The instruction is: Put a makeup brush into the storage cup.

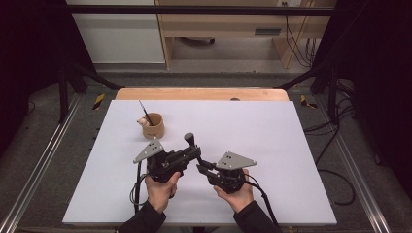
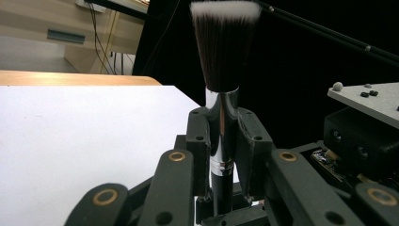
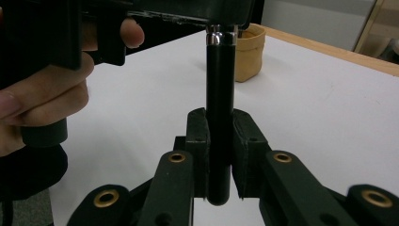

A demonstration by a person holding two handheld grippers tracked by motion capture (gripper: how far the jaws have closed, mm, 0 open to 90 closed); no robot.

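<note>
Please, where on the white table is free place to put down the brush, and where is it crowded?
The white table is bare on its whole right half and along the far edge right of the tan cup. Also bare: the left strip below the cup. It is crowded at the near middle, where both hand-held grippers, left and right, clamp the makeup brush.

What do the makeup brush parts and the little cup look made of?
Makeup brush: bristles look like soft fibre, dark with white tips, synthetic or natural hair unclear. Ferrule: polished chrome-like metal, since it gives mirror reflections. Handle: smooth black with a soft sheen, probably plastic or lacquered wood. Cup: tan and matte with a slightly slumped wall, possibly kraft paper or fabric.
</note>
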